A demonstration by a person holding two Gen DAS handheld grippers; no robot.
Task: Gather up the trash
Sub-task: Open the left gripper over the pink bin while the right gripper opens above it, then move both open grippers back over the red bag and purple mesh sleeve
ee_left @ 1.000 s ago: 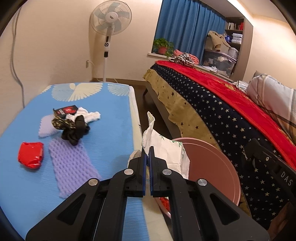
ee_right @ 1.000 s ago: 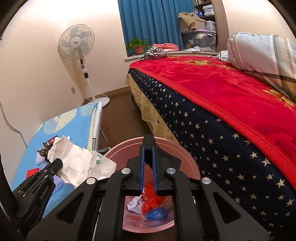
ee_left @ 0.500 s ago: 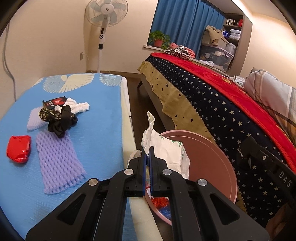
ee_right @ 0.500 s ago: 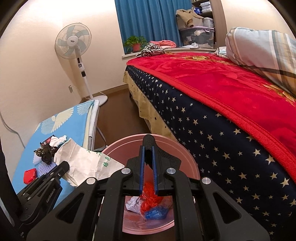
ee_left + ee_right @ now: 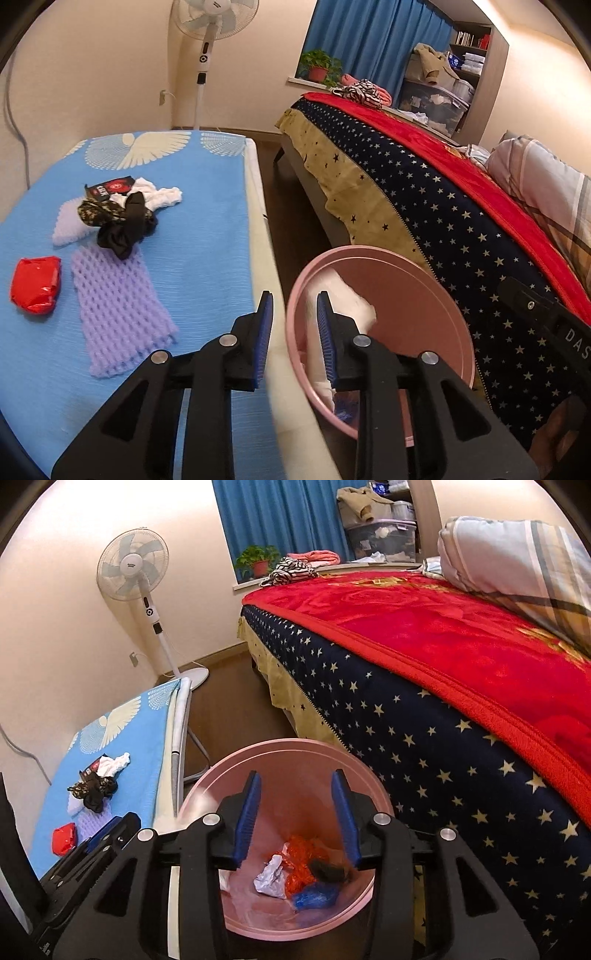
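Note:
A pink bin (image 5: pixel 417 295) stands on the floor between the blue board and the bed. My left gripper (image 5: pixel 294 306) is open at the bin's left rim. A white paper bag (image 5: pixel 351 302), blurred, falls inside the bin just past it. My right gripper (image 5: pixel 295 786) is open and empty above the bin (image 5: pixel 288 753), which holds red, white, blue and dark scraps (image 5: pixel 299 871). On the blue board (image 5: pixel 207 236) lie a red wrapper (image 5: pixel 35 284), a purple foam net (image 5: pixel 118 310), black and camouflage cloth (image 5: pixel 118 221), white tissue (image 5: pixel 166 195) and a black-red packet (image 5: pixel 110 186).
A bed with a red and starred cover (image 5: pixel 424 184) runs along the right, close to the bin. A standing fan (image 5: pixel 207 44) is by the far wall. Brown floor (image 5: pixel 229 701) lies between board and bed. A plaid pillow (image 5: pixel 517 561) lies on the bed.
Both grippers have opened. The left let go of the white paper bag, which now drops into the bin. The right was shut with nothing visible in it.

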